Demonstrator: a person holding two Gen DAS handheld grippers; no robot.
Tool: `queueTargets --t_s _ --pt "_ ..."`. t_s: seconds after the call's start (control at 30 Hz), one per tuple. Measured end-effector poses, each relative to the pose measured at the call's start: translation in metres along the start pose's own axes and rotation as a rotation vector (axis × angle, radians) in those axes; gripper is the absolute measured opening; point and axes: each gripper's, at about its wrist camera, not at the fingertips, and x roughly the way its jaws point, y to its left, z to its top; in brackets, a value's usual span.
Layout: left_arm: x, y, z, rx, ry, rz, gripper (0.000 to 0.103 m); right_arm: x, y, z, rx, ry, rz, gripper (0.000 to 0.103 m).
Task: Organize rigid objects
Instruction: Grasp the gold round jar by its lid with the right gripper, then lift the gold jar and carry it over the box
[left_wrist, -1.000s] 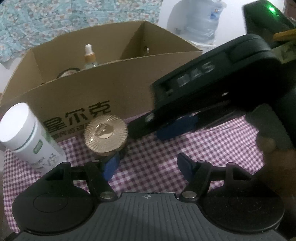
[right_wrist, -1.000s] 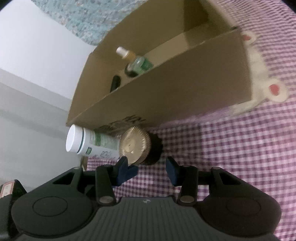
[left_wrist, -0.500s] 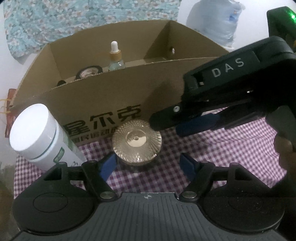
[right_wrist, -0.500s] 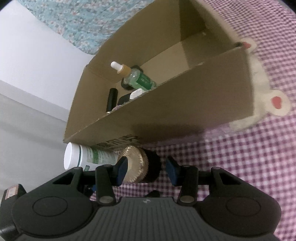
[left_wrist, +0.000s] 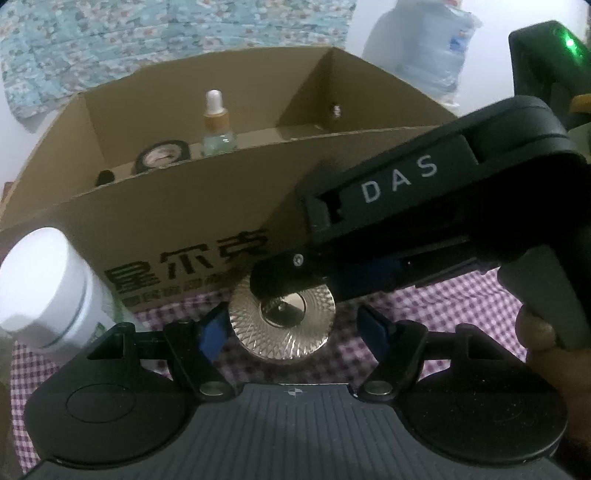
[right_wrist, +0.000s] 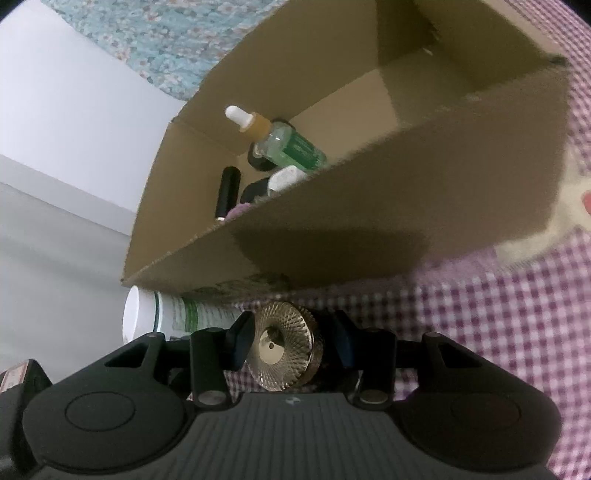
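Purple gingham cloth (right_wrist: 498, 332) carries the cardboard box (right_wrist: 369, 229), with the gold-lidded jar (right_wrist: 284, 350) just before its front wall. The right gripper (right_wrist: 291, 345) brackets the jar, fingers close on both sides, though I cannot tell whether they are clamped; the left gripper (left_wrist: 291, 328) stands spread wide around it, touching nothing. This looks like the grasping step, and next comes a firm squeeze and a lift over the wall into the box.

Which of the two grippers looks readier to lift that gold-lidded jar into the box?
Right. The right gripper has the jar snug between its fingers; the left gripper is wide open around it.

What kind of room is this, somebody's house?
Probably a home: a purple checked tablecloth, a flowery curtain and a big water jug behind a cardboard box of little bottles.
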Motion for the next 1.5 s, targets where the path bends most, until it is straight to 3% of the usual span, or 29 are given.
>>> queueTargets --t_s 0.5,1.27,1.5 --pt "-0.014 -0.039 -0.013 0.083 0.008 -0.106 0.073 -0.038 -0.026 -0.033 0.089 -0.028 -0.042 0.049" --pt "0.005 -0.033 -0.006 0.112 0.067 -0.091 0.069 -0.04 -0.038 -0.036 0.143 -0.035 -0.038 0.049" --pt "0.016 -0.03 -0.001 0.084 0.102 -0.114 0.063 -0.04 -0.042 -0.035 0.154 -0.035 -0.031 0.049"
